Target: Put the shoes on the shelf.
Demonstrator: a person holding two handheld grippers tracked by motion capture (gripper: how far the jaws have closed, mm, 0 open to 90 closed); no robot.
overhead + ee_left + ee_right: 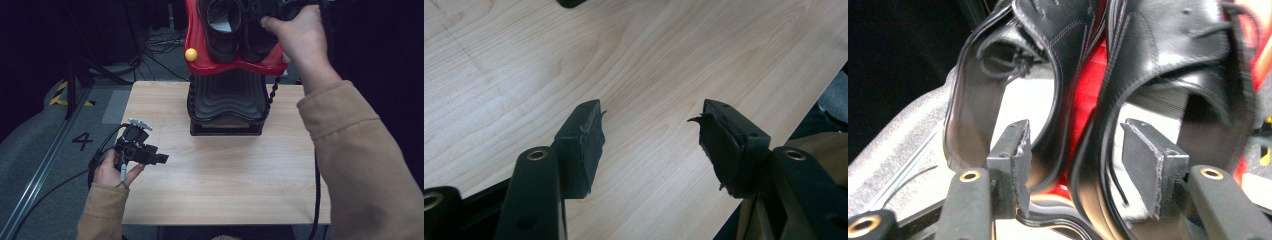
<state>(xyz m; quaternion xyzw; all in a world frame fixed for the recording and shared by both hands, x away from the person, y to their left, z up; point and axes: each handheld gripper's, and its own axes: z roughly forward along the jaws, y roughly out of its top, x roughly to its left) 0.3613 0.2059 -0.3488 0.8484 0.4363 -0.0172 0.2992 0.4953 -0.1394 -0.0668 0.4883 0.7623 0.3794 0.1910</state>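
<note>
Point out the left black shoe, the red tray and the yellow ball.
left black shoe (223,31), high view, on its upper.
red tray (196,47), high view, on its left rim.
yellow ball (190,54), high view, on its middle.

Shoes (240,27): toes cut off by the high view's top edge | my right hand-held gripper (1073,165): hidden behind my hand (300,30) in the high view | right shoe (1173,75): blurred in the right gripper view

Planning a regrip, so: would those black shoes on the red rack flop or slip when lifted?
The black shoes look like glossy leather, so probably somewhat slippery. Their collars hold an open shape, suggesting moderate stiffness. On the sloped red rack, a push could slide them.
</note>
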